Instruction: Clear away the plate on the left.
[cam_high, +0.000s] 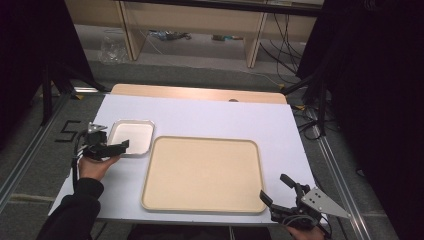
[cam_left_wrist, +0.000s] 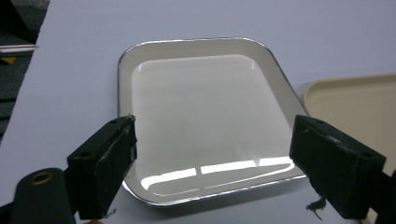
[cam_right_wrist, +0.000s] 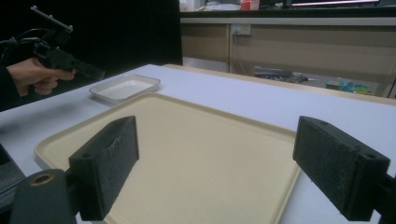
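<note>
A small white tray with a shiny metal rim (cam_high: 131, 137) (cam_left_wrist: 205, 116) lies empty at the left of the white table (cam_high: 210, 117). My left gripper (cam_high: 124, 145) (cam_left_wrist: 215, 135) hovers at its near left edge, open, with the jaws spread about as wide as the tray and nothing between them. A large empty beige tray (cam_high: 200, 172) (cam_right_wrist: 196, 149) lies at the table's middle. At its near right corner my right gripper (cam_high: 276, 188) (cam_right_wrist: 215, 135) stands open and empty. The right gripper view also has the small tray (cam_right_wrist: 125, 87) and the left gripper (cam_right_wrist: 93, 73) farther off.
A wooden strip (cam_high: 200, 93) runs along the table's far edge. Beyond it are desk legs, cables and a clear plastic bag (cam_high: 112, 50) on the floor. Black tape forms a "5" (cam_high: 67, 131) left of the table. Dark curtains flank both sides.
</note>
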